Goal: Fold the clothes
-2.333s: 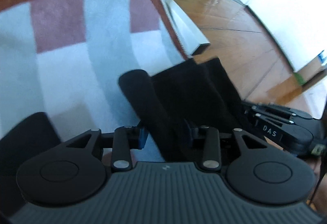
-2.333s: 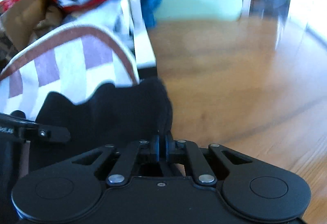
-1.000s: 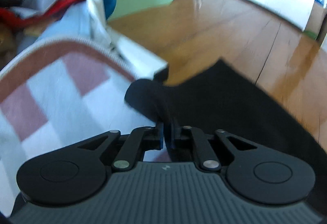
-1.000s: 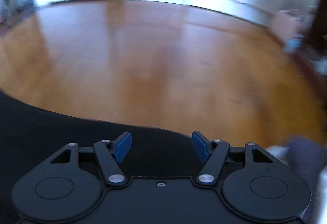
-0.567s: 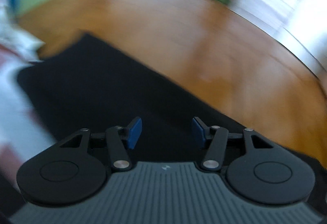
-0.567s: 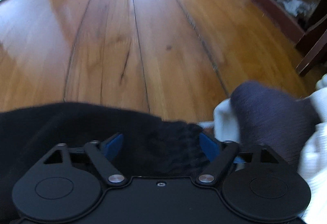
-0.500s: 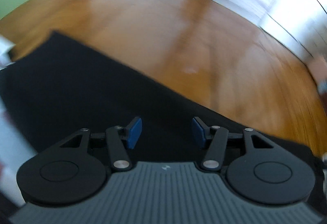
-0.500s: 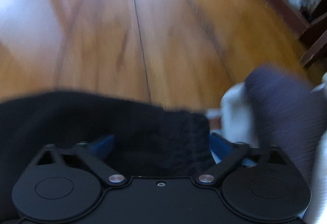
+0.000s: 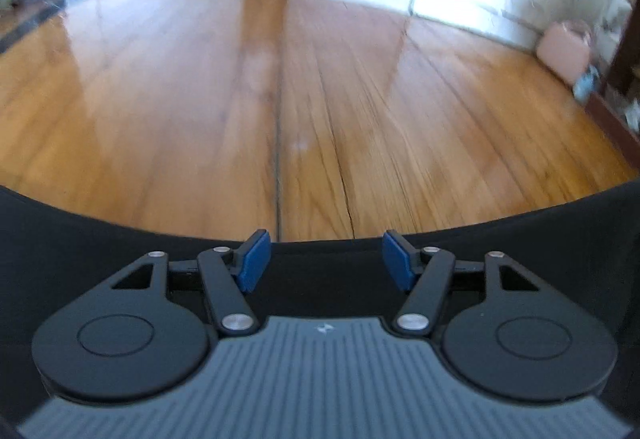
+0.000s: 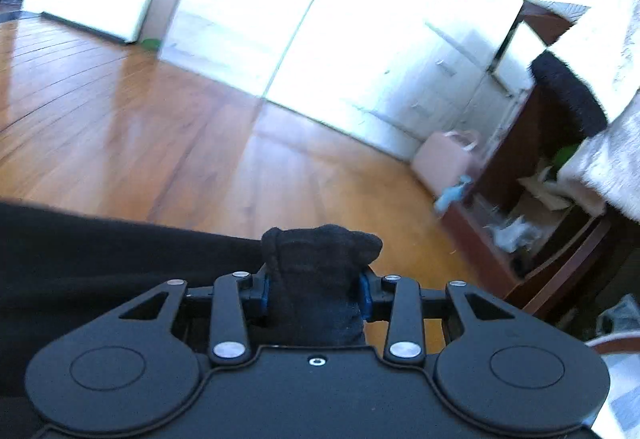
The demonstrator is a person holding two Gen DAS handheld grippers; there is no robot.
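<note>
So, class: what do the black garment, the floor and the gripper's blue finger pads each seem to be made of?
Black garment: soft matte knit fabric, probably cotton or fleece; it bunches thickly in the right gripper.
Floor: varnished wood planks; grain, seams and glossy reflections show.
Blue finger pads on the left gripper: likely rubber or soft plastic, matte; the material is unclear.

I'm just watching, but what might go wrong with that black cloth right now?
Only the right gripper pinches a bunched corner of the black garment; a thick wad like that may slip out. The left gripper is open with the fabric edge between its fingers, so that side could sag toward the wooden floor.
</note>
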